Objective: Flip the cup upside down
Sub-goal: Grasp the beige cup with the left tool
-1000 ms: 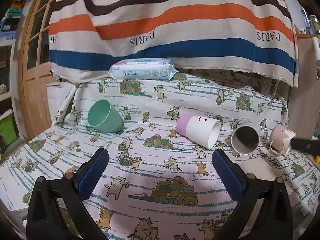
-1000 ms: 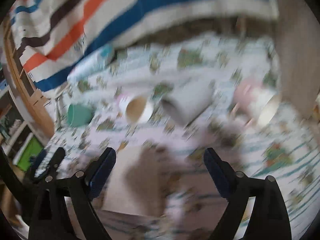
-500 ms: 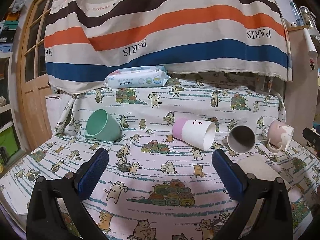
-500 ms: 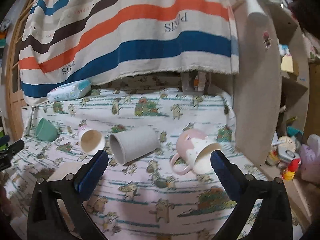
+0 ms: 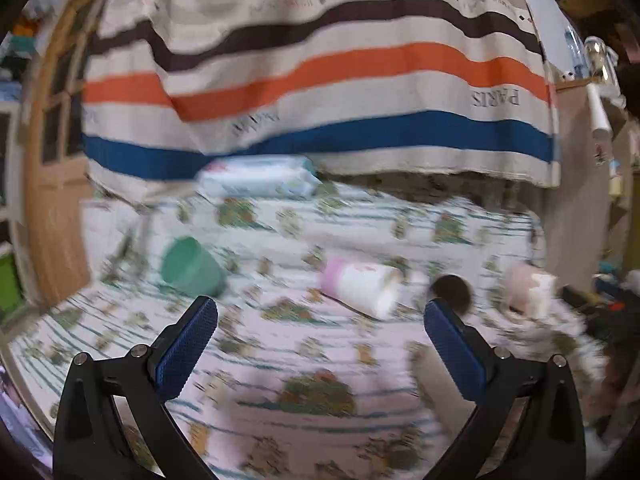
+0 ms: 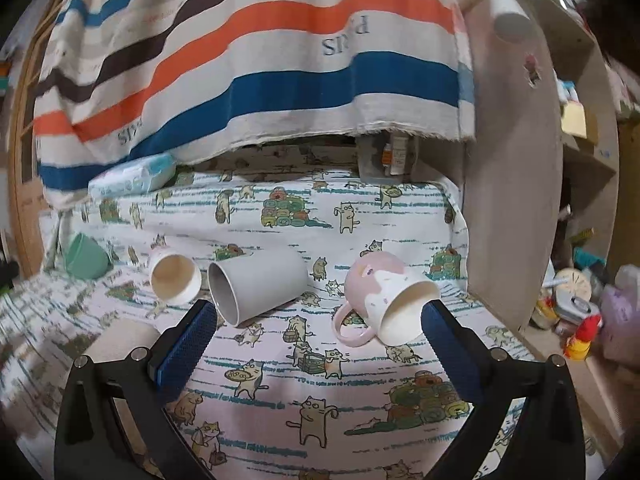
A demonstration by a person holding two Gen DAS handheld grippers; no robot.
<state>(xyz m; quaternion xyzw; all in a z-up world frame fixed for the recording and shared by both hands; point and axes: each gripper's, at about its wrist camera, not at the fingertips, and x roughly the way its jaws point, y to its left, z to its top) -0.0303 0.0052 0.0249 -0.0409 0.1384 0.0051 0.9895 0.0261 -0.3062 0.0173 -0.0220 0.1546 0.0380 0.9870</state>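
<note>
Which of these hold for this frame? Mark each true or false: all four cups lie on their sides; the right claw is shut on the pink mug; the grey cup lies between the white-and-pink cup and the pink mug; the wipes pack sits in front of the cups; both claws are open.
1. All four cups lie on their sides: true; green cup, white-and-pink cup, grey cup, pink mug.
2. The right claw is shut on the pink mug: false; it is open and holds nothing.
3. The grey cup lies between the other two: true.
4. The wipes pack sits in front: false; it lies behind them.
5. Both claws are open, left claw too: true.
</note>
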